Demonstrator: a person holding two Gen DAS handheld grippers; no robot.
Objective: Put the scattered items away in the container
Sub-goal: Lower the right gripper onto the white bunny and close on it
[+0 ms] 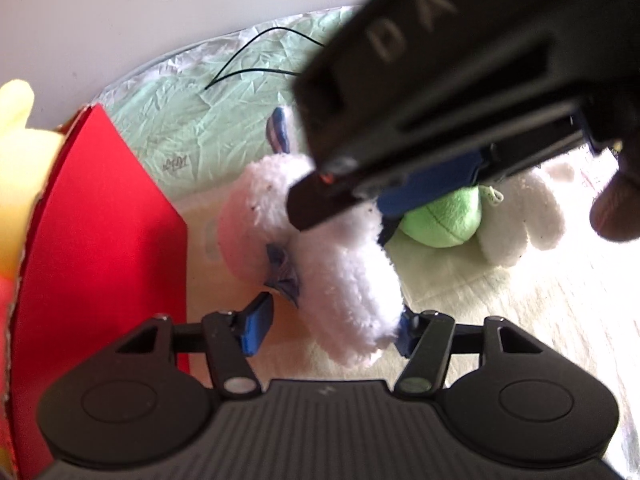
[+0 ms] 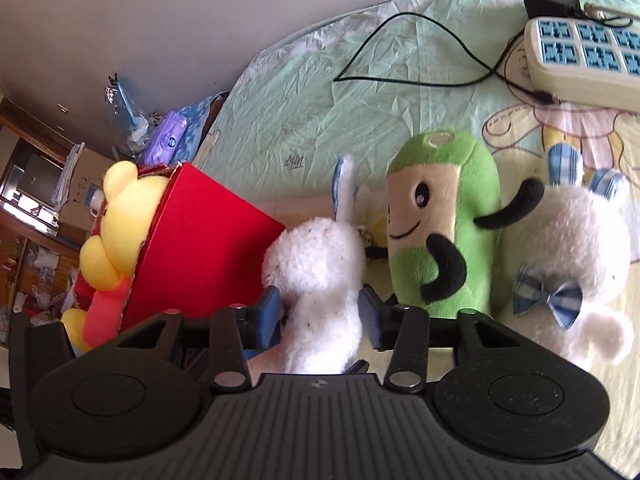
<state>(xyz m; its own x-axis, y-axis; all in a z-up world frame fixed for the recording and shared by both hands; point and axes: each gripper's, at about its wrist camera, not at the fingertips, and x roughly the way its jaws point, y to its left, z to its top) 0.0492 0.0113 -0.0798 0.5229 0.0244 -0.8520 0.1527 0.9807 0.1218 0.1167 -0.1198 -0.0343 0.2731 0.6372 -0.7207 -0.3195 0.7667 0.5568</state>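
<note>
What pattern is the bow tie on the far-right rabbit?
Blue-and-white check on the bow tie, clearest in the right wrist view.

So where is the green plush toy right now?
In the right wrist view the green plush toy stands right of centre on the bedsheet, between the two white bunnies.

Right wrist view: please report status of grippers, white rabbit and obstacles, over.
Left gripper open around white rabbit. Right gripper pads touching it, grip unclear. Red box beside it, green plush crowding the other side.
</note>
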